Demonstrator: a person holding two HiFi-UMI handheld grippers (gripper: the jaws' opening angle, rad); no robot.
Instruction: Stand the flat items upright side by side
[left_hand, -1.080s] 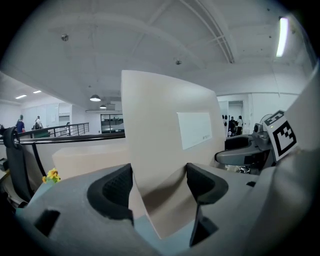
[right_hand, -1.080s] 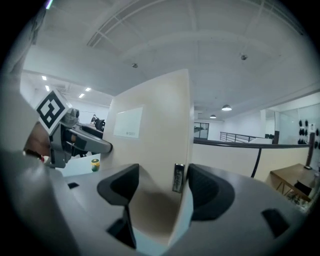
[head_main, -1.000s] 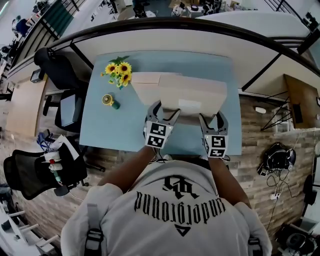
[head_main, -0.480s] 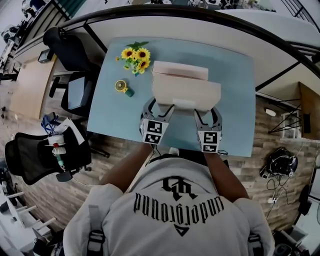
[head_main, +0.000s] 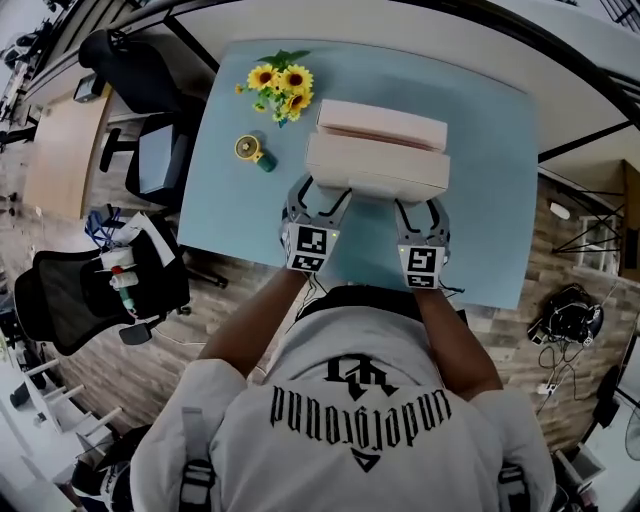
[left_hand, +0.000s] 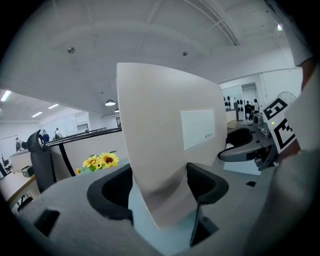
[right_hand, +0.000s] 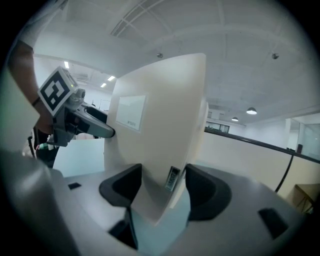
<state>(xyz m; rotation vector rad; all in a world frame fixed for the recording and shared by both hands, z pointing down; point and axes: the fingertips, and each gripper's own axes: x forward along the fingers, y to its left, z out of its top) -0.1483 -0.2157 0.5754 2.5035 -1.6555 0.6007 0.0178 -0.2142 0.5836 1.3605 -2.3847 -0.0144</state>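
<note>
Both grippers hold a flat beige package above the light blue table, its white-labelled face towards me. My left gripper is shut on its left part; in the left gripper view the package is dented where the pads pinch it. On the right part my right gripper has just been closing, and the package sits pinched between its pads. A second beige package lies just behind the held one. Whether the two touch I cannot tell.
A bunch of sunflowers stands at the table's back left, with a small yellow and green object in front of it. Black office chairs stand on the floor left of the table.
Both grippers have carried the package leftward and lower over the table. It now lines up in front of the second package instead of sticking out to its right.
</note>
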